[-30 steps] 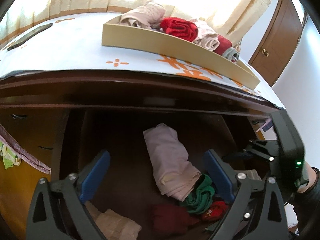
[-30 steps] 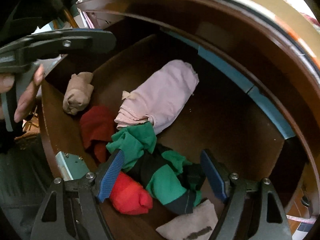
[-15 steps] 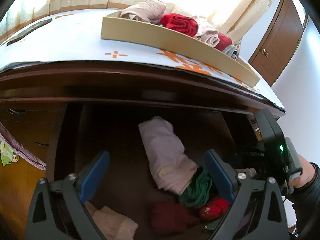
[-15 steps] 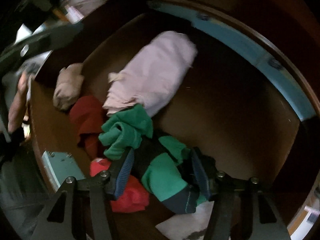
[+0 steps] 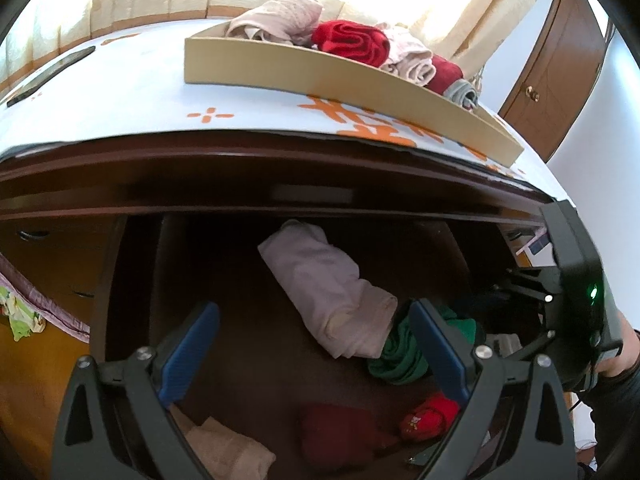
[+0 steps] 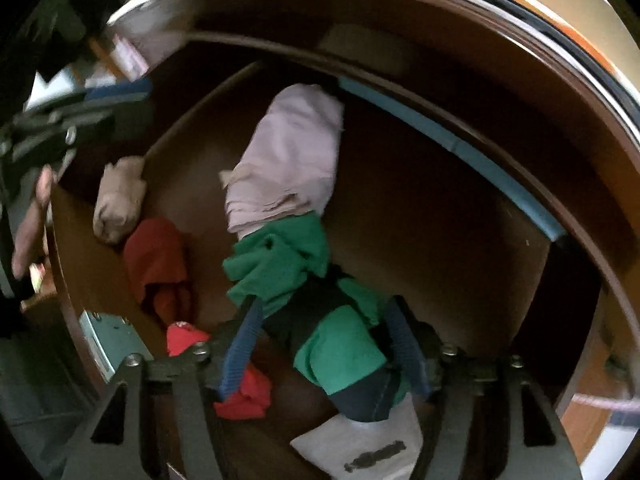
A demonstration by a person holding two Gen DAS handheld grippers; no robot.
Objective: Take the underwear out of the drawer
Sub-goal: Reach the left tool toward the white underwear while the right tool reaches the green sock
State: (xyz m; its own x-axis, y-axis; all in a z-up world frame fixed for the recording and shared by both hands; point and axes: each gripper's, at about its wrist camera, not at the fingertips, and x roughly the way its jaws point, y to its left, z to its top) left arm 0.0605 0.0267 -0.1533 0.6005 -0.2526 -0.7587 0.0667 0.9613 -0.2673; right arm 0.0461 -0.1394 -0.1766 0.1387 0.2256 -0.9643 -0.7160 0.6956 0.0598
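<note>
Left wrist view. Your left gripper (image 5: 314, 354) hangs over the open drawer (image 5: 132, 280) with its blue fingers (image 5: 188, 350) spread wide and nothing between them. Past the fingertips lies a pale pink roll (image 5: 328, 284); a green garment (image 5: 404, 352) sits just behind the right finger. Below the fingertips lie a dark red piece (image 5: 340, 436), a bright red piece (image 5: 430, 418) and a beige roll (image 5: 228, 452). Your right gripper (image 5: 576, 288) shows at the right edge. Far ahead, a cardboard tray (image 5: 320, 72) of rolled clothes stands on the top.

Right wrist view. Your right gripper (image 6: 324, 344) reaches down into the drawer (image 6: 440, 240); its jaws are opening, and the green and navy underwear (image 6: 320, 304) lies between the fingers (image 6: 240, 348), which are against the cloth on both sides. The pale pink roll (image 6: 288, 160) lies just beyond the fingertips, touching the green cloth. Left of the left finger are the dark red piece (image 6: 156, 264), the beige roll (image 6: 120, 200) and the bright red piece (image 6: 244, 392). A white folded item (image 6: 360, 444) lies under the palm.
</note>
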